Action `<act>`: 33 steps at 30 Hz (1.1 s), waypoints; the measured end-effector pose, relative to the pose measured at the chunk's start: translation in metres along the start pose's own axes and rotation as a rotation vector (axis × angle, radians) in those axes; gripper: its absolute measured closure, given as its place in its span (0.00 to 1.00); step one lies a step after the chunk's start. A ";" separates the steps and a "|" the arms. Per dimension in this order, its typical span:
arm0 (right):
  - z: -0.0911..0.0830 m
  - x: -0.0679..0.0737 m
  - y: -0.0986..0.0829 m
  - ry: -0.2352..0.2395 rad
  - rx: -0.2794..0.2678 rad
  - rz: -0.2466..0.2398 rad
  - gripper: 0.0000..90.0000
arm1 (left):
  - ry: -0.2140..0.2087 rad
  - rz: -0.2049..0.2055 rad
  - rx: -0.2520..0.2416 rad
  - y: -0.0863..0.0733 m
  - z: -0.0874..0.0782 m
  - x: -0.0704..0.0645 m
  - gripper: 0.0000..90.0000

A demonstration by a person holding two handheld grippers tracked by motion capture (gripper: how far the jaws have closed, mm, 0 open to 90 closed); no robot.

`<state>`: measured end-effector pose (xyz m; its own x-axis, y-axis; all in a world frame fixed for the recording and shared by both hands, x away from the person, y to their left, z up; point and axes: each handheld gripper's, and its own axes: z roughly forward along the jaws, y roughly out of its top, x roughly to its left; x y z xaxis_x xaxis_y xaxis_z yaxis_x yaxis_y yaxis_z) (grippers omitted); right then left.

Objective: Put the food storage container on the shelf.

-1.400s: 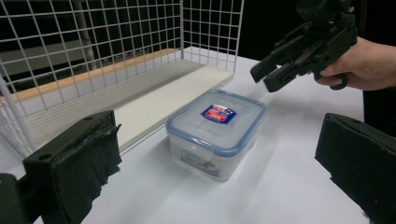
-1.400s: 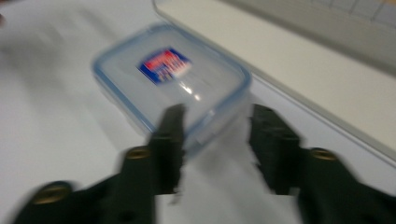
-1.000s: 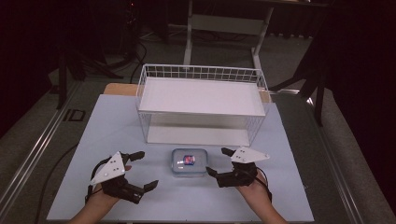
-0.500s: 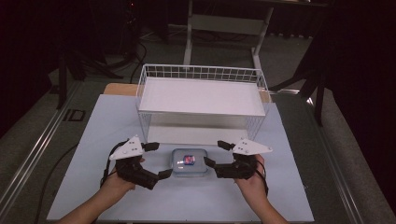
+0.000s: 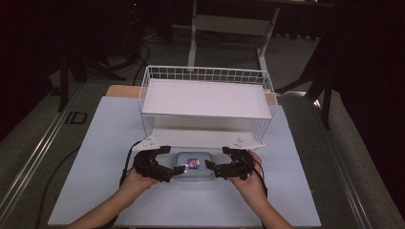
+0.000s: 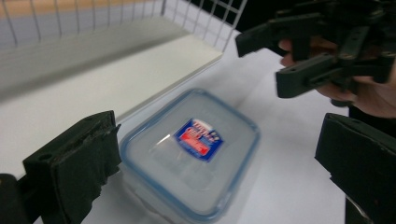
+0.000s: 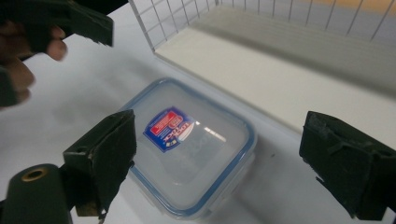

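Setting: dim workroom, dark floor and metal stand legs behind a pale blue-white table (image 5: 95, 157)
Centre of table: white wire basket (image 5: 206, 98) raised on a wire frame, with a flat white base and a white shelf below it
Container: small clear plastic box (image 5: 193, 165) with a blue-rimmed lid and a red-and-blue label, lying flat on the table just in front of the basket's lower shelf, lid on
Left gripper (image 5: 175, 168): held in the person's left hand at the box's left side, jaws spread wide apart and gripping nothing; in the left gripper view the box (image 6: 190, 149) sits between and just beyond the two black pads (image 6: 77, 161)
Right gripper (image 5: 210, 168): held in the right hand at the box's right side, jaws likewise released and wide; in the right gripper view the box (image 7: 191, 144) lies between its pads (image 7: 107, 151)
Contact: both sets of jaw tips reach close to the box's ends; whether any tip touches it cannot be told
Forearms: entering from the table's near edge, one on each side of the box
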<state>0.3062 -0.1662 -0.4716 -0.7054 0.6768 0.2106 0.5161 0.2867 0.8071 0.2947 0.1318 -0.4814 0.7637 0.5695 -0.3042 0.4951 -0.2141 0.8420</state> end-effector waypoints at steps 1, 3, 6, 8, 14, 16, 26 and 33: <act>0.002 -0.002 -0.001 0.003 0.009 0.023 0.12 | 0.012 -0.016 0.010 -0.001 0.003 0.002 0.01; 0.007 -0.006 -0.002 0.015 0.019 0.070 0.12 | 0.007 -0.050 0.018 -0.004 0.007 0.007 0.01; 0.011 -0.009 -0.004 0.026 0.028 0.127 0.13 | 0.014 -0.103 0.040 -0.008 0.013 0.013 0.01; 0.015 -0.012 -0.006 0.044 0.042 0.168 0.13 | 0.009 -0.153 0.042 -0.011 0.017 0.017 0.01; 0.024 -0.021 -0.013 0.090 0.094 0.276 0.16 | 0.000 -0.328 0.091 -0.022 0.027 0.029 0.01; 0.027 -0.025 -0.016 0.107 0.108 0.315 0.16 | -0.019 -0.375 0.095 -0.026 0.031 0.032 0.01; 0.039 -0.045 -0.030 0.201 0.161 0.542 0.23 | -0.067 -0.515 0.126 -0.036 0.040 0.036 0.13; 0.043 -0.051 -0.038 0.267 0.189 0.662 0.34 | -0.065 -0.560 0.123 -0.040 0.041 0.040 0.31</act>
<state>0.3437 -0.1818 -0.5365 -0.2996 0.5672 0.7672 0.9325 0.0039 0.3612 0.3219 0.1308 -0.5454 0.3930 0.5738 -0.7185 0.8726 0.0136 0.4882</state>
